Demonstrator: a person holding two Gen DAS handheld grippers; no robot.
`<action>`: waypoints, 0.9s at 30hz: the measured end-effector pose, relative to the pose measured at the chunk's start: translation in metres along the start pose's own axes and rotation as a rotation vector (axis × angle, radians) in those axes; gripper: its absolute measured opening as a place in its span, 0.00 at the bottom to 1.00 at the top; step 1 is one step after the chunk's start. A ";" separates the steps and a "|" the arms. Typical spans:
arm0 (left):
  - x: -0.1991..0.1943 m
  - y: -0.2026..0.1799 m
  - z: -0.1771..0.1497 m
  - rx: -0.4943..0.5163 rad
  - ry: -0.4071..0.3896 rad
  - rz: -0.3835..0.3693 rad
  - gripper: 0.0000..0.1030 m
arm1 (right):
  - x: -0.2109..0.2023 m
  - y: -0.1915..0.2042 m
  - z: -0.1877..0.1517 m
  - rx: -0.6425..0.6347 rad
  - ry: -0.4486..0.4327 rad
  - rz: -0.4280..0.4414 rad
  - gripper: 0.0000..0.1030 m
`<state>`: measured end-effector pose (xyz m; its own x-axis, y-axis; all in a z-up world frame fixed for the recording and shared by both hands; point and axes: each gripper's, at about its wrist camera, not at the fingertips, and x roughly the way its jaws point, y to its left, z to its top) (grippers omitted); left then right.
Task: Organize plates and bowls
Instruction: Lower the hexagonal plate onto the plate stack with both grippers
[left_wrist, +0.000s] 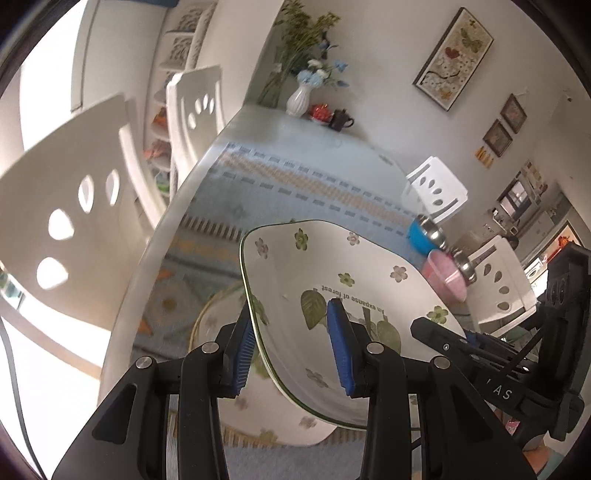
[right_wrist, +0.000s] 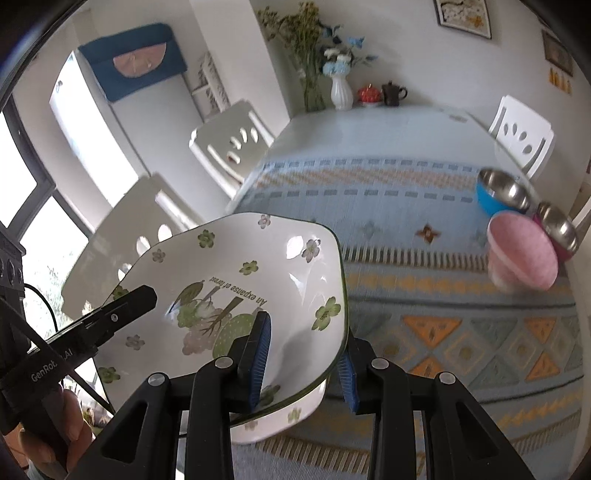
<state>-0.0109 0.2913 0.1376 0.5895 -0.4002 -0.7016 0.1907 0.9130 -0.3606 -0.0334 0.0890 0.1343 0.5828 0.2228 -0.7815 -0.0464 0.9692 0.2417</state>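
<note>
Both grippers are clamped on one dish (left_wrist: 332, 266): glossy white ceramic, squarish w/ rounded corners, thin green rim, printed flowers, leaves and upside-down text. Left gripper (left_wrist: 295, 350) pinches the dish's left wall, one ribbed blue pad outside, the other inside; right gripper (right_wrist: 304, 363) does the same on the opposite wall, inner pad on the printed tree, outer pad partly hidden behind the rim. The dish is held tilted above the surface (right_wrist: 424, 206), which wears a woven blue-and-orange patterned cloth. Under the dish, just below the left gripper, sits a second flowered dish (left_wrist: 229, 317), mostly covered and blurred, so its shape is hard to make out. Ahead and right of the right gripper: a blue bowl (right_wrist: 495, 194) w/ shiny steel lining, a matte pink bowl (right_wrist: 522, 254) tipped on its side, and a magenta steel-lined bowl (right_wrist: 559, 230) cut off by the lens edge. Far ahead, a ribbed white vase (right_wrist: 341, 92) w/ flowers. White chairs (left_wrist: 66, 206) w/ teardrop cutouts stand left. Fingertips of a hand (right_wrist: 72, 435) show bottom left, mostly cut off.
</note>
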 end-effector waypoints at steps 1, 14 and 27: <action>0.002 0.004 -0.005 -0.006 0.007 0.002 0.32 | 0.004 0.001 -0.006 0.001 0.010 0.003 0.32; 0.034 0.036 -0.039 -0.061 0.100 0.015 0.32 | 0.053 0.006 -0.050 -0.040 0.163 0.000 0.33; 0.052 0.047 -0.050 -0.063 0.174 0.034 0.32 | 0.066 0.007 -0.049 -0.071 0.222 -0.055 0.33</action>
<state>-0.0105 0.3097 0.0536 0.4491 -0.3816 -0.8079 0.1200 0.9218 -0.3687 -0.0351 0.1159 0.0558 0.3939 0.1792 -0.9015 -0.0814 0.9838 0.1600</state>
